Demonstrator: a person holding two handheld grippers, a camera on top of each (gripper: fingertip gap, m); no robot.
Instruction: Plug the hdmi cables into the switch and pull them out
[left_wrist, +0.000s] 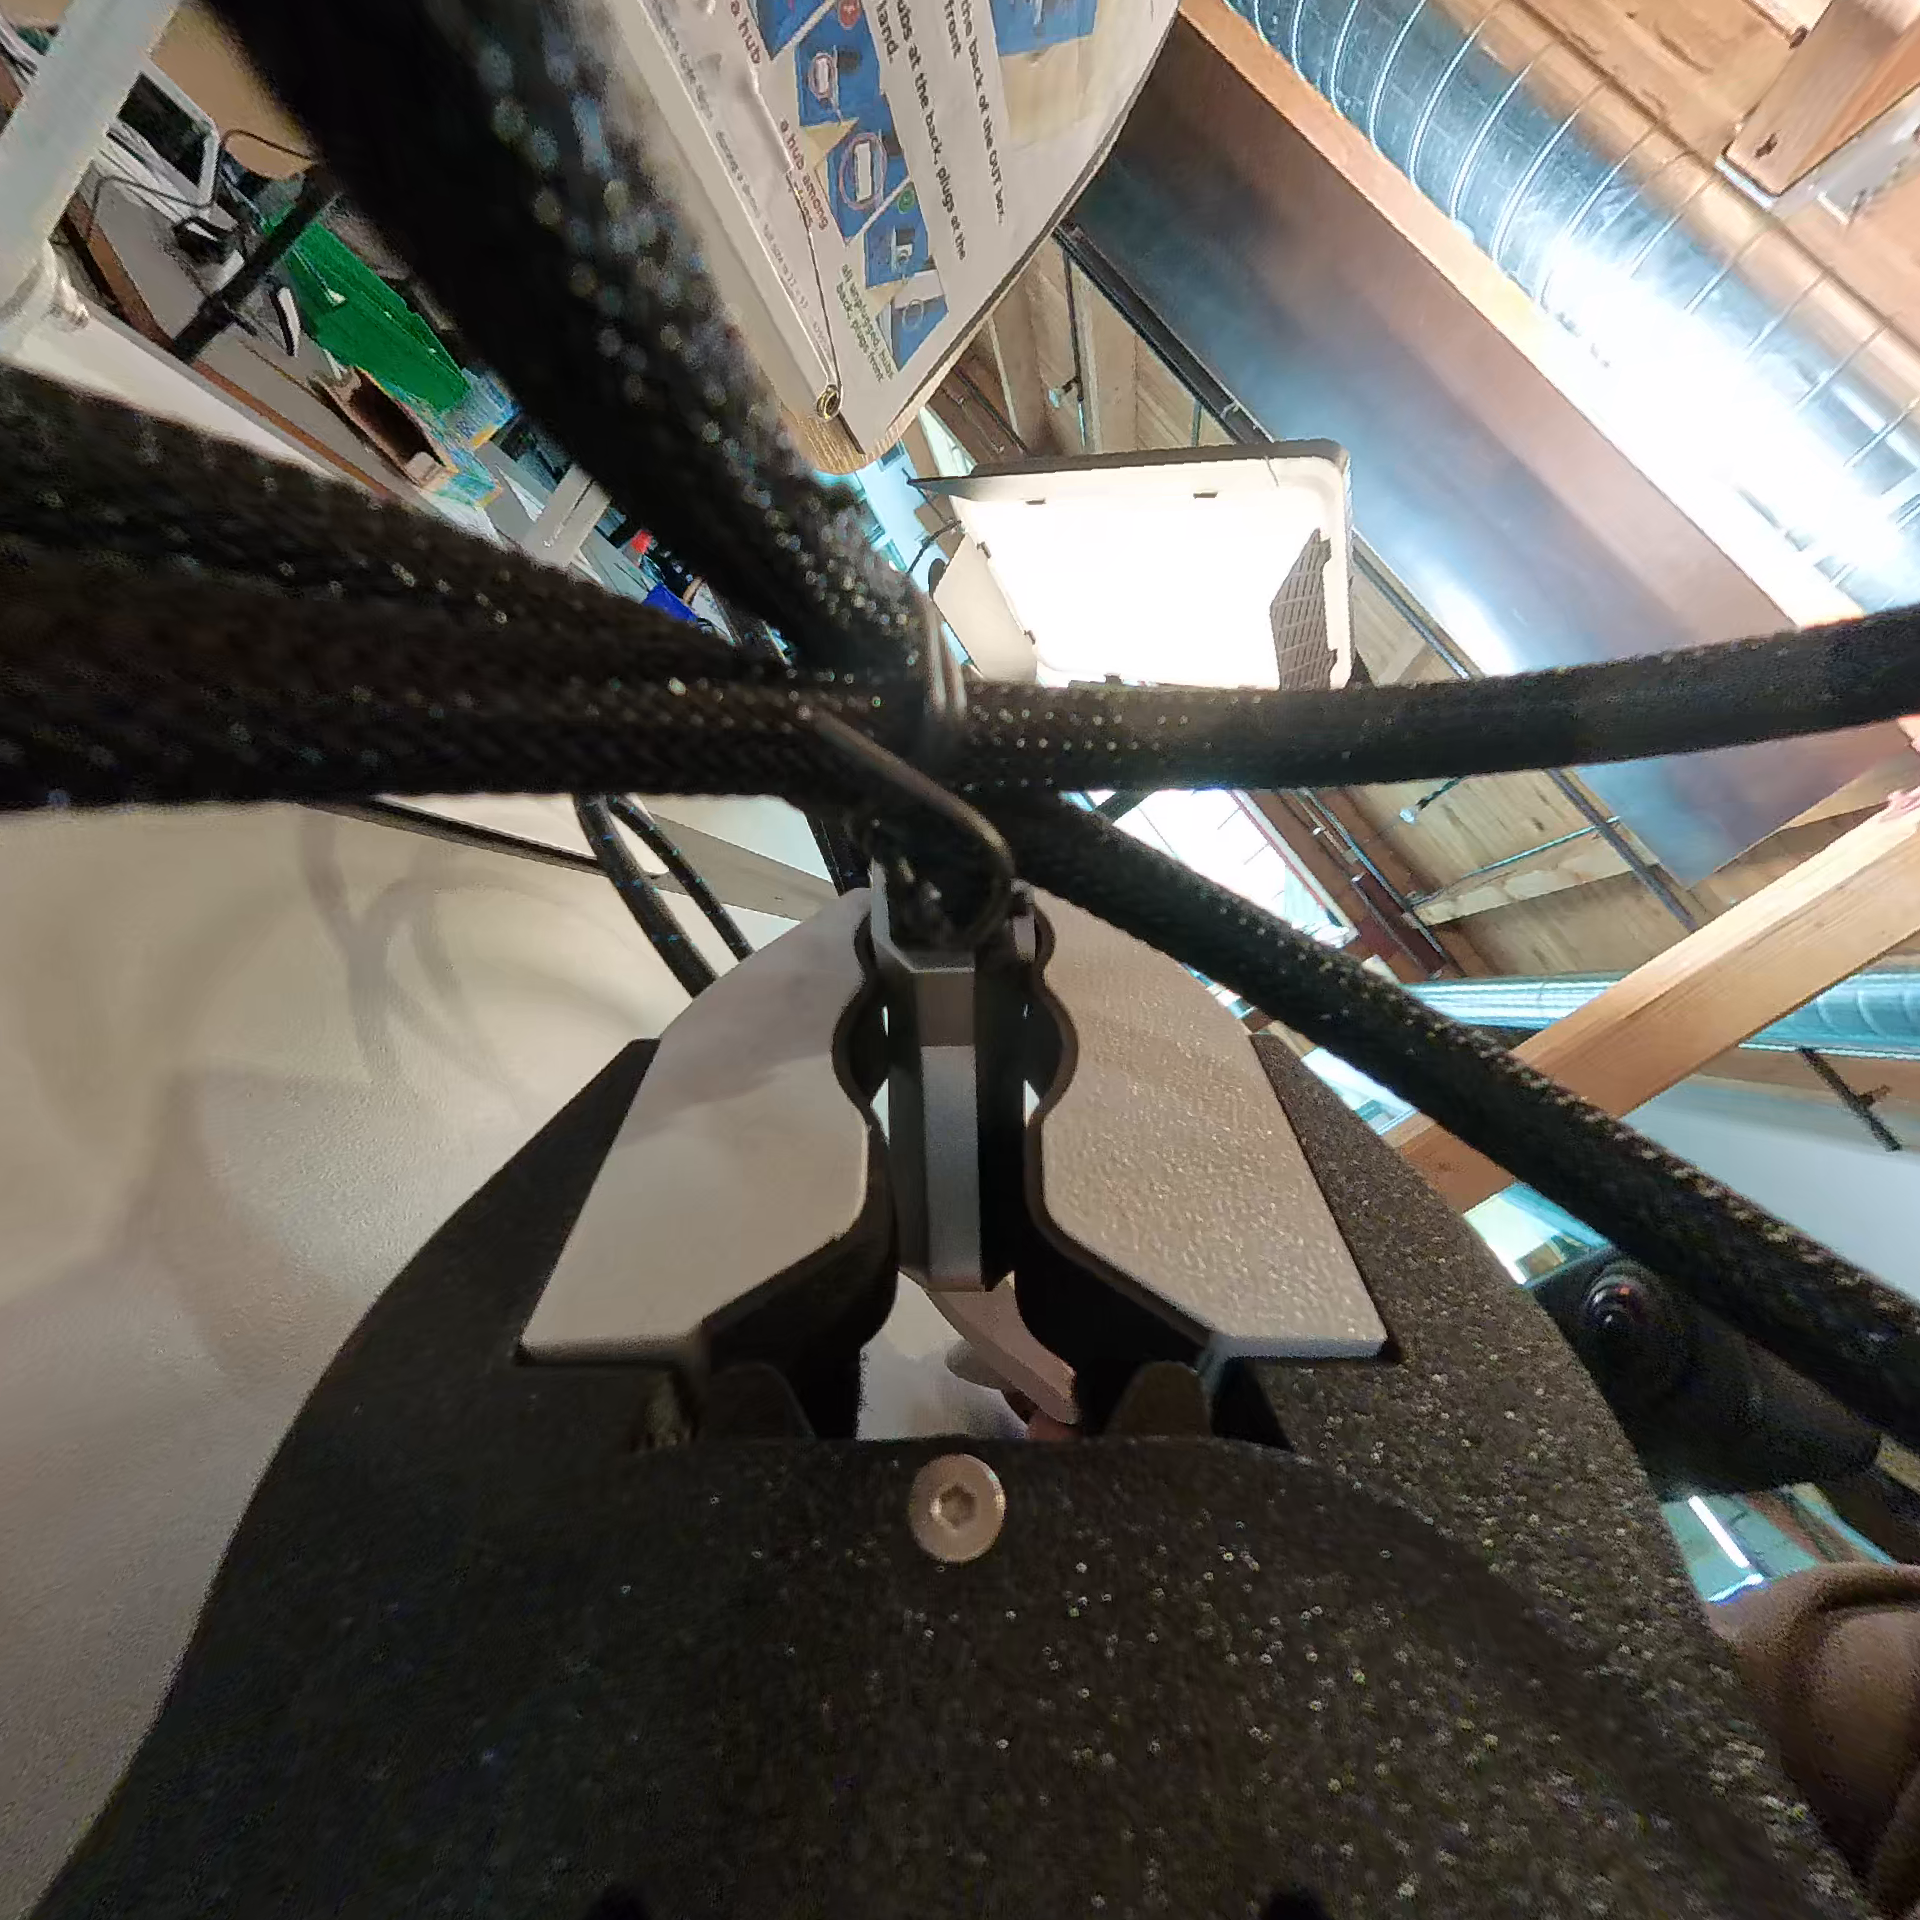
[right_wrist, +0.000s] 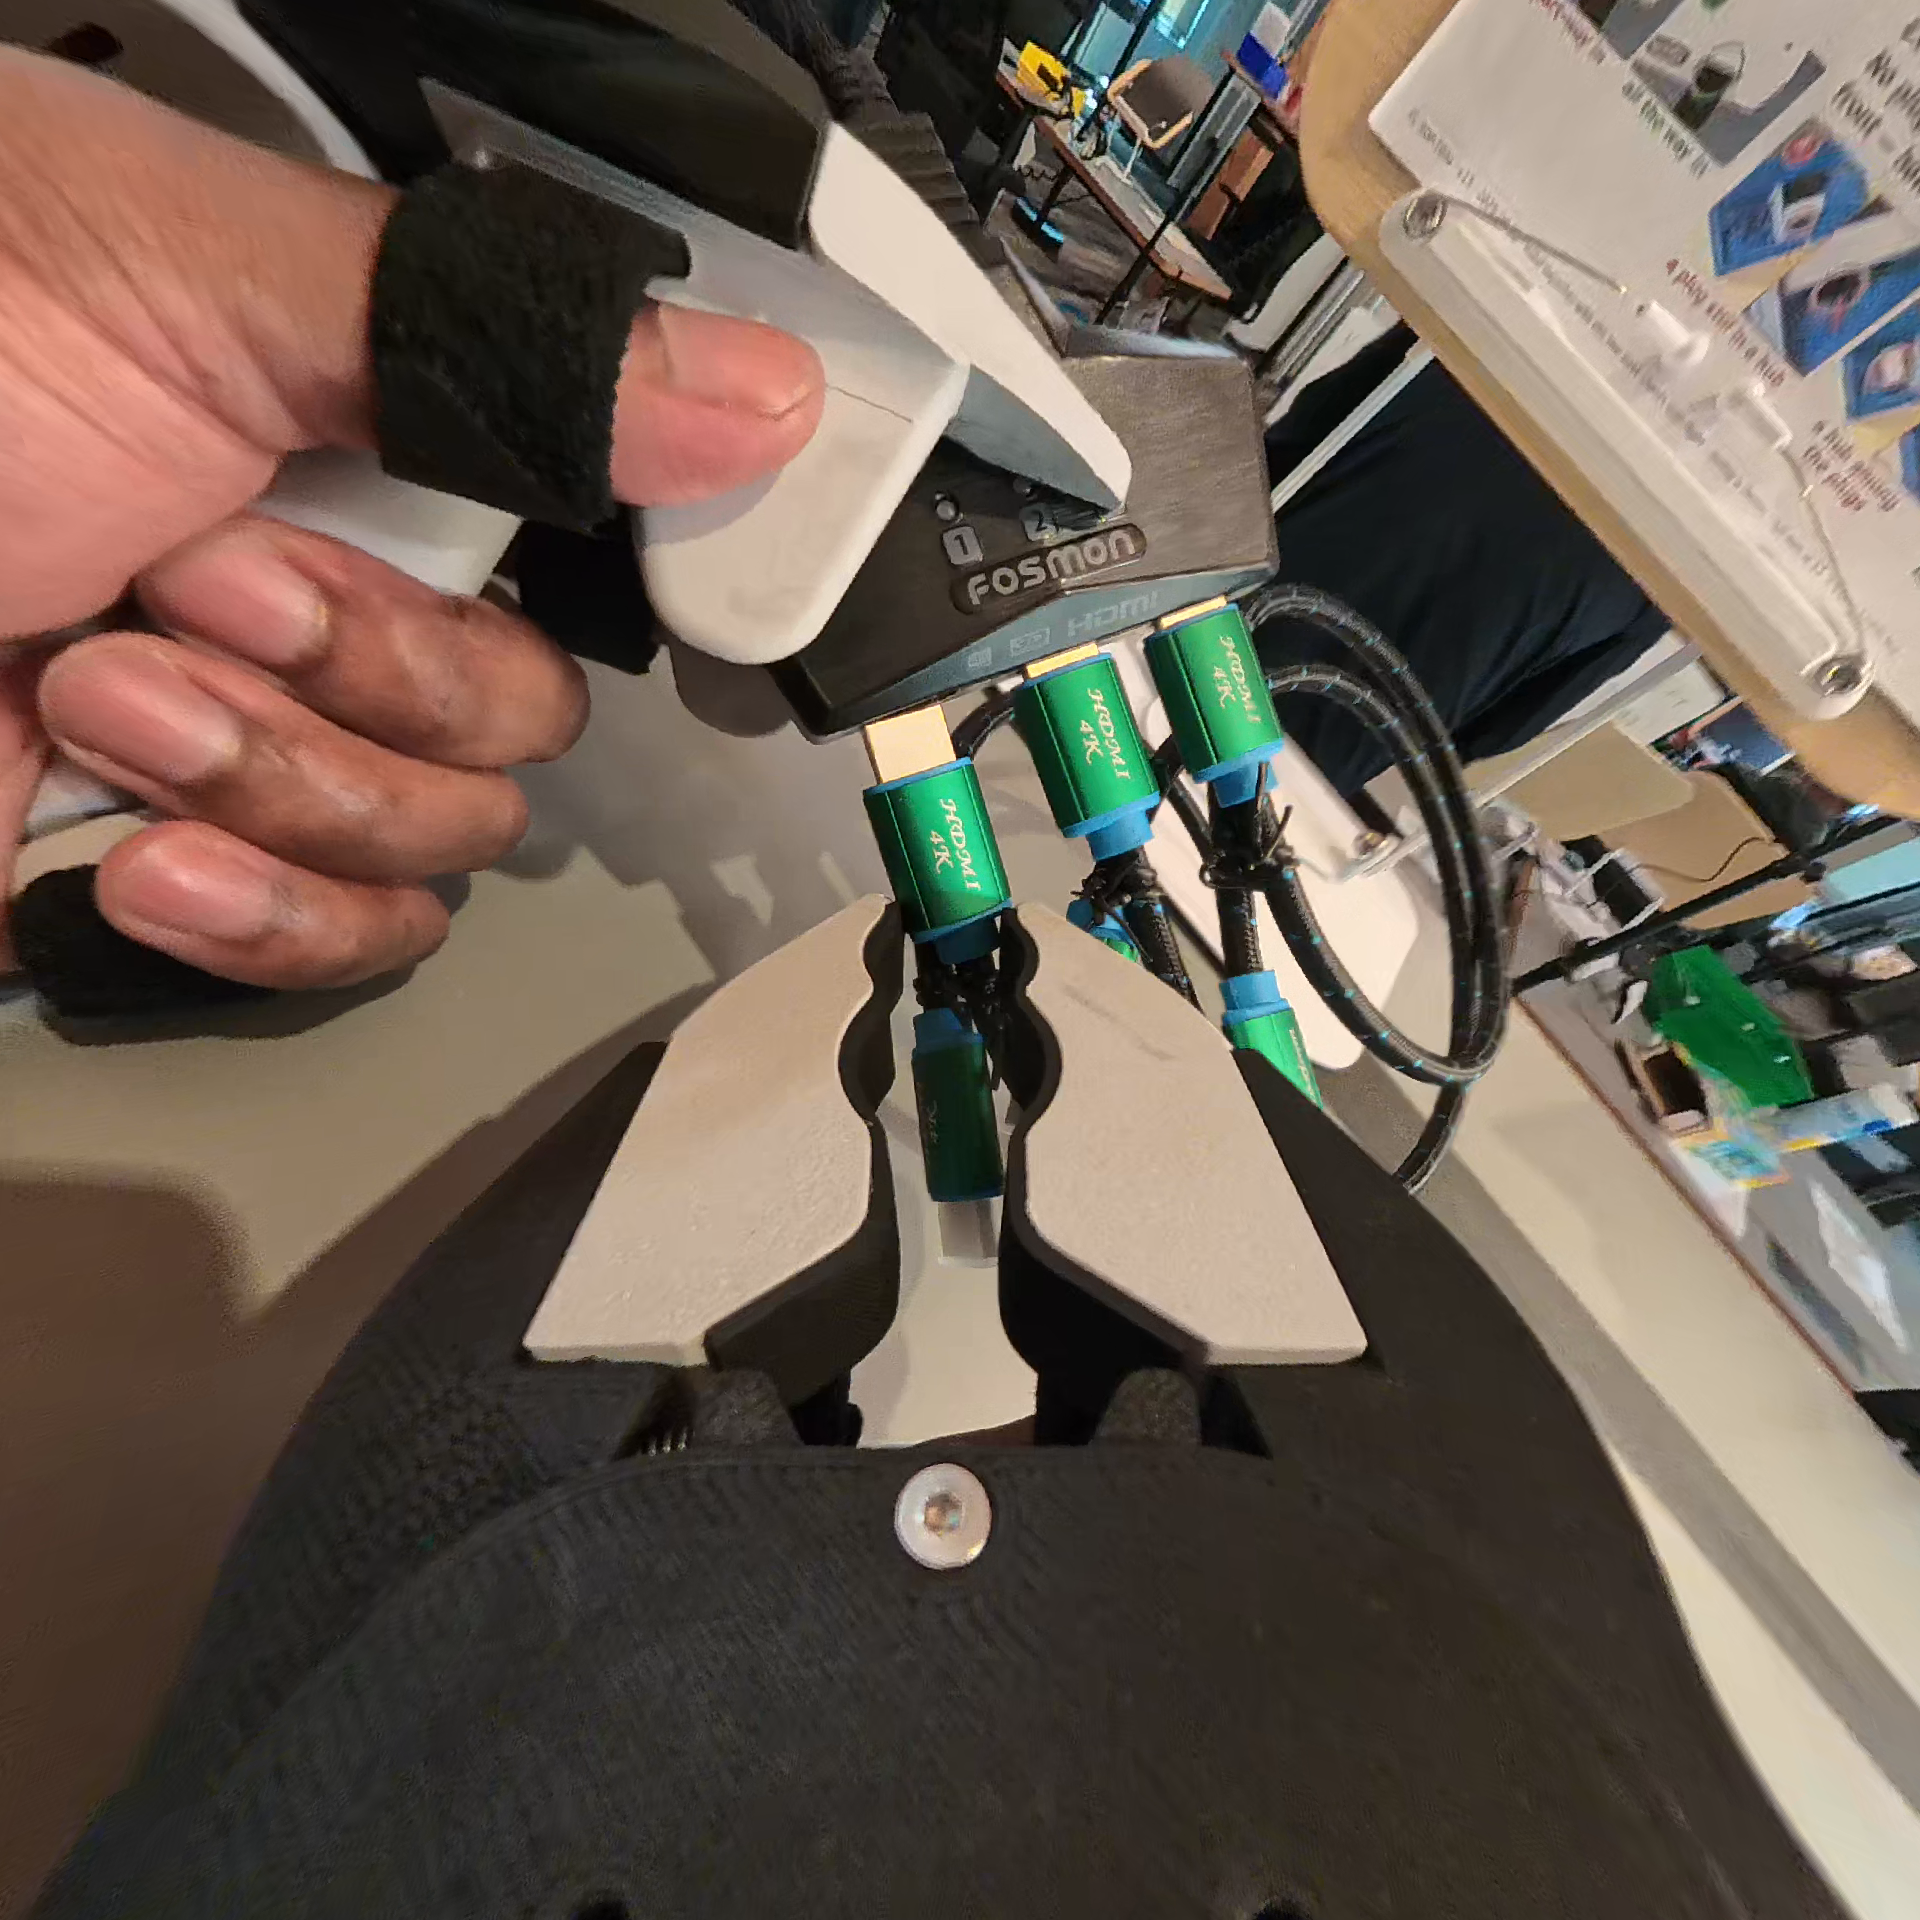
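My left gripper (left_wrist: 940, 914) is shut on the edge of a dark grey metal hub (left_wrist: 935, 1122), with black braided cables (left_wrist: 1351, 717) crossing just beyond it. In the right wrist view a person's hand (right_wrist: 260, 520) holds that gripper, and its white fingers (right_wrist: 935, 343) clamp the hub (right_wrist: 1164, 436) from both faces. My right gripper (right_wrist: 951, 925) is shut on the rear end of a green plug (right_wrist: 935, 842). The plug's gold connector (right_wrist: 906, 743) shows partly outside the hub's leftmost port. Two more green plugs (right_wrist: 1086, 743) sit fully in the ports beside it.
Another green plug (right_wrist: 956, 1112) hangs loose between my right fingers, lower down. Coiled black cable (right_wrist: 1455, 883) hangs at the right over a white table (right_wrist: 1558, 1195). A board with an instruction sheet (right_wrist: 1662, 260) is close at upper right. A green bin (right_wrist: 1725, 1029) stands farther off. Tip to tip, the grippers are about 7 cm apart.
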